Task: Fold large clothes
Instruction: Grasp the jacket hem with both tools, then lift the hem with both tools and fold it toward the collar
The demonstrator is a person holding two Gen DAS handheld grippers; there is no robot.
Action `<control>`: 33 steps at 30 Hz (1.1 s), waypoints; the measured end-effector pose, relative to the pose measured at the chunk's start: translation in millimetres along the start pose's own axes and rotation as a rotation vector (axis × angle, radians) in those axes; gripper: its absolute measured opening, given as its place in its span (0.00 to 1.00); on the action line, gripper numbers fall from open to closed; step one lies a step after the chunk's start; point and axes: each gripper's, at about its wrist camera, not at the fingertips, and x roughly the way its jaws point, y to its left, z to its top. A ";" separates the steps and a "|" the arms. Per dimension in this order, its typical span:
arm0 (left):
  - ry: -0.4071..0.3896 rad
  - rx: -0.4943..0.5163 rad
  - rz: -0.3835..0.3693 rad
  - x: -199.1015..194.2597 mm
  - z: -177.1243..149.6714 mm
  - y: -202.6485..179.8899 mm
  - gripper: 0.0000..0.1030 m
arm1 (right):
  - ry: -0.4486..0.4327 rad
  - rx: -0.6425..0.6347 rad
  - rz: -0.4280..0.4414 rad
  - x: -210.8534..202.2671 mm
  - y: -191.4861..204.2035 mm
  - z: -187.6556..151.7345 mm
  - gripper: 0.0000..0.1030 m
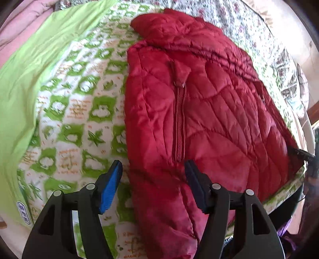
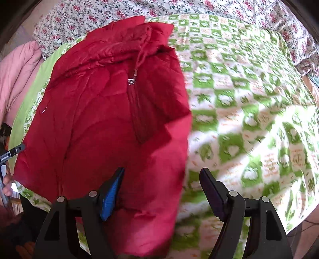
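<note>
- We see the red quilted jacket lying flat on a bed, on the green-and-white patterned cover, with its hood end away from us and its zipper closed.
- Our left gripper stands spread apart over the jacket's near hem, with nothing between its blue pads.
- Our right gripper is likewise spread wide; its left finger is over the jacket's near edge, its right finger over the bare cover.
- In the right wrist view the jacket shows a zipper pull and a hood cord.
- Beyond the cover lies a floral sheet, and a pink quilt is bunched at the left side.
</note>
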 end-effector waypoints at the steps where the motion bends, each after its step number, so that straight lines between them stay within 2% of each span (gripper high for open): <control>1: 0.014 -0.002 -0.010 3.0 -1.9 0.1 0.62 | 0.003 0.012 0.016 -0.7 -3.6 -0.5 0.75; 8: 0.066 -0.032 -0.076 10.2 -7.8 2.3 0.62 | 0.028 0.041 0.124 1.2 -8.3 -1.7 0.74; 12: 0.094 -0.014 -0.104 11.2 -11.4 -1.3 0.62 | 0.076 0.013 0.138 9.5 -5.5 -6.5 0.72; 16: 0.104 0.037 -0.096 11.9 -17.3 -8.9 0.63 | 0.105 0.001 0.166 10.6 -8.4 -8.8 0.60; 19: 0.111 0.053 -0.091 14.1 -17.5 -11.6 0.63 | 0.098 0.035 0.242 10.9 -9.7 -4.3 0.60; 22: 0.116 0.051 -0.102 14.1 -16.2 -10.8 0.63 | 0.102 0.067 0.269 17.6 -9.5 -0.9 0.61; 24: 0.114 0.055 -0.111 13.5 -16.9 -9.8 0.62 | 0.117 0.039 0.252 21.1 -6.5 -2.6 0.54; 26: 0.114 0.065 -0.120 14.5 -16.9 -11.2 0.55 | 0.119 0.015 0.253 20.1 -4.4 -4.2 0.45; 28: 0.117 0.059 -0.152 15.2 -18.8 -12.3 0.37 | 0.114 0.004 0.258 17.4 -4.1 -4.1 0.37; 29: 0.117 0.056 -0.167 15.0 -19.9 -12.4 0.33 | 0.110 0.001 0.262 15.6 -2.7 -4.8 0.33; 30: 0.116 0.054 -0.181 14.5 -21.1 -12.9 0.25 | 0.098 -0.008 0.272 12.7 -0.7 -5.4 0.29; 33: 0.090 0.043 -0.218 8.3 -22.5 -12.3 0.18 | 0.058 -0.007 0.329 4.6 1.7 -6.4 0.25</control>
